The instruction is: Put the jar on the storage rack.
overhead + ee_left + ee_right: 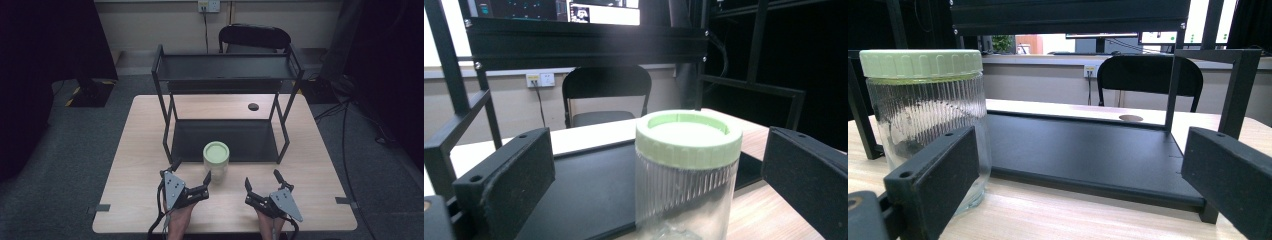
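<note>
One glass jar with green lid stands upright at frame centre, on table just before shelf rack's lower tray. Left gripper lower centre-left, jaws spread wide either side of jar, not touching — likely lined up for grasp. Right gripper lower centre-right, jaws apart, empty, waiting beside.

Materials and finishes

Jar: clear ribbed glass, matt green plastic lid. Rack: matt black metal. Table: smooth light wood grain.
</note>
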`<action>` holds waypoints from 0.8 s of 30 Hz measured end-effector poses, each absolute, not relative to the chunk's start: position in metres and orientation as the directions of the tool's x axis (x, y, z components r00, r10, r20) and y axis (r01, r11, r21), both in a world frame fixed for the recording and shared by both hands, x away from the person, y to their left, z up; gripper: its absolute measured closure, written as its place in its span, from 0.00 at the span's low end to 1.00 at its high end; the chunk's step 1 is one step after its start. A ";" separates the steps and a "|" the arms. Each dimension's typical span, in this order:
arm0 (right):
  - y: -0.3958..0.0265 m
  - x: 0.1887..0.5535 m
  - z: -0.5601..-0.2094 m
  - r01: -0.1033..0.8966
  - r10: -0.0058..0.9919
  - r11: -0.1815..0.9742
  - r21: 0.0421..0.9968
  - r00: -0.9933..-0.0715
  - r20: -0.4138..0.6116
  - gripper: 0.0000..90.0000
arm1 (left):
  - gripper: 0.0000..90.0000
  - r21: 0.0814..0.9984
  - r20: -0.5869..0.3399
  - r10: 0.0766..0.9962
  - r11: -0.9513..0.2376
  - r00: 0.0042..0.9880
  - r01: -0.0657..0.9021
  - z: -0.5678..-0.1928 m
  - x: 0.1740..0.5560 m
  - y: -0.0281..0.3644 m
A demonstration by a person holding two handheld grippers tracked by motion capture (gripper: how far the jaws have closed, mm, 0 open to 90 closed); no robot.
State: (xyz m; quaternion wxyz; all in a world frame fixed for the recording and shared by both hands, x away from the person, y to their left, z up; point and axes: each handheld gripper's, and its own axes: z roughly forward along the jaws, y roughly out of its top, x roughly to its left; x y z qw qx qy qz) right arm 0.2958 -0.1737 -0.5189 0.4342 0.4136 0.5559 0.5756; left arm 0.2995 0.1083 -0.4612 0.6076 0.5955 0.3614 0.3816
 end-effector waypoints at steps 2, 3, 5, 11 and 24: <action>-0.174 0.296 -0.519 -0.040 0.960 -0.005 0.999 -0.281 -0.007 0.01 | 0.00 0.999 0.021 0.893 -0.004 0.449 -0.038 -0.460 0.300 0.108; -0.174 0.296 -0.519 -0.040 0.960 -0.005 0.999 -0.281 -0.007 0.01 | 0.00 0.999 0.022 0.892 -0.006 0.452 -0.038 -0.459 0.300 0.107; -0.174 0.296 -0.519 -0.040 0.960 -0.005 0.999 -0.279 -0.007 0.01 | 0.00 0.999 0.033 0.889 -0.014 0.456 -0.046 -0.459 0.300 0.106; -0.174 0.296 -0.519 -0.040 0.960 -0.004 0.999 -0.279 -0.007 0.01 | 0.00 0.999 0.033 0.886 -0.010 0.462 -0.051 -0.459 0.302 0.103; -0.174 0.296 -0.519 -0.040 0.960 -0.005 0.999 -0.279 -0.007 0.01 | 0.00 1.000 0.010 0.880 -0.002 0.474 -0.017 -0.455 0.311 0.097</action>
